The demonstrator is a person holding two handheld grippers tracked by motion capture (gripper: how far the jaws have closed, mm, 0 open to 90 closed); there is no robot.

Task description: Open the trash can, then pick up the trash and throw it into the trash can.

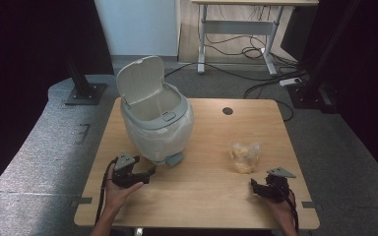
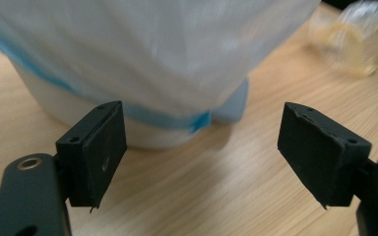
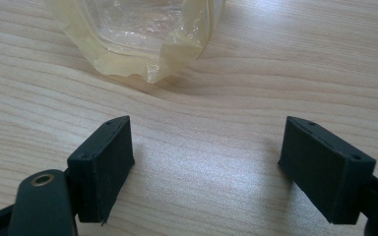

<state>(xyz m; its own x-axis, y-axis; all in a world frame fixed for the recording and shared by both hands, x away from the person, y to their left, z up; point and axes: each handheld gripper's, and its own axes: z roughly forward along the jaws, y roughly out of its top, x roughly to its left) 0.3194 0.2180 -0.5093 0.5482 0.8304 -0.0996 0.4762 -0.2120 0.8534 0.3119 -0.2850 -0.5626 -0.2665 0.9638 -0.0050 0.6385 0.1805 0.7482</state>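
So, the job at hand looks like getting that crumpled yellowish plastic bag into the small bin, whose lid stands flipped up at about 11 o'clock. The right gripper sits at roughly 5 o'clock on the counter, fingers spread wide with nothing between them, and the bag lies just ahead of it toward 11 o'clock, near but not touching. The left gripper is just beside the bin's base, fingers open too, empty. My take: come in low with the right one, straddle a bunched ridge of the plastic rather than a flat flap, and close fully since it'll squash. Bag-wise, it's a shapeless lump lying flat; its long axis seems to run roughly 12 to 6, with the ragged open edge facing the right gripper.
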